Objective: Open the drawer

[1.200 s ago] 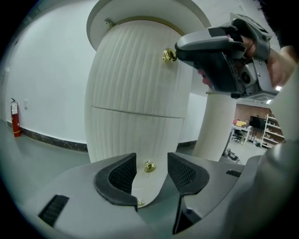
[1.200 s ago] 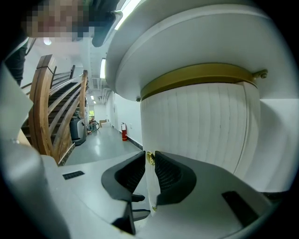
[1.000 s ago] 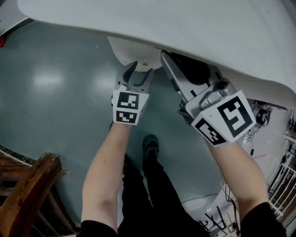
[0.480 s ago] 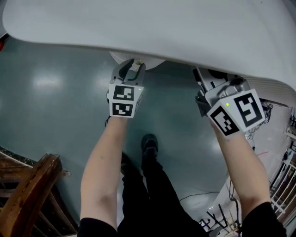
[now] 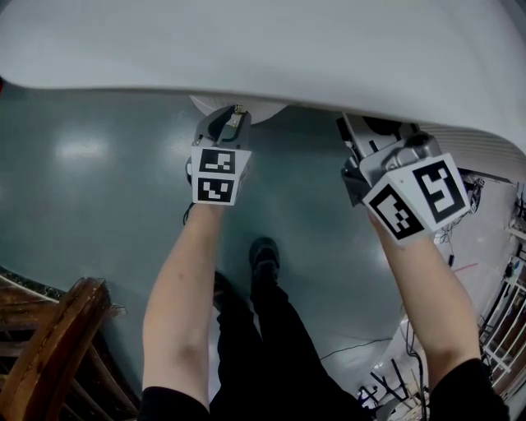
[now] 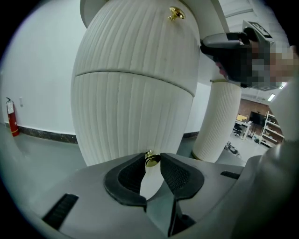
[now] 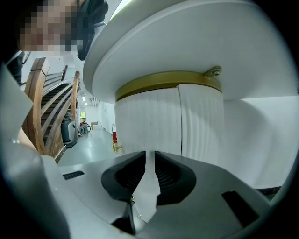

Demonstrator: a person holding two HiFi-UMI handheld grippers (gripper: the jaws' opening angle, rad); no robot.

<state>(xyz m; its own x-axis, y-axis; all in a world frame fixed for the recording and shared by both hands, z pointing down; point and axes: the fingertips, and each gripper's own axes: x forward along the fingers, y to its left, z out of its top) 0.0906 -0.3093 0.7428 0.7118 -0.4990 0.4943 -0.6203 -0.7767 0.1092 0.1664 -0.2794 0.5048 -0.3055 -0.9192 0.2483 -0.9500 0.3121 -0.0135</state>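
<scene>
Grey-green floor (image 5: 99, 164) runs under my feet, and the white bench (image 5: 329, 49) overhangs both my hands. Closest in, my left gripper (image 6: 153, 158) is closing, its ribbed pads on either side of the small brass knob (image 6: 150, 159), which sits right at the fingertips; I judge it is not yet pinched. The knob lies dead ahead, poking out toward me from the ribbed lower drawer (image 6: 131, 116) in the bench's rounded pedestal, so I expect the pull to come straight back along my gripper's own line. My right gripper (image 7: 150, 156) is off to the side, its pads nearly together with a slim gap and nothing in it. Higher and farther up the pedestal, a second brass knob (image 6: 176, 14) marks the upper drawer.
</scene>
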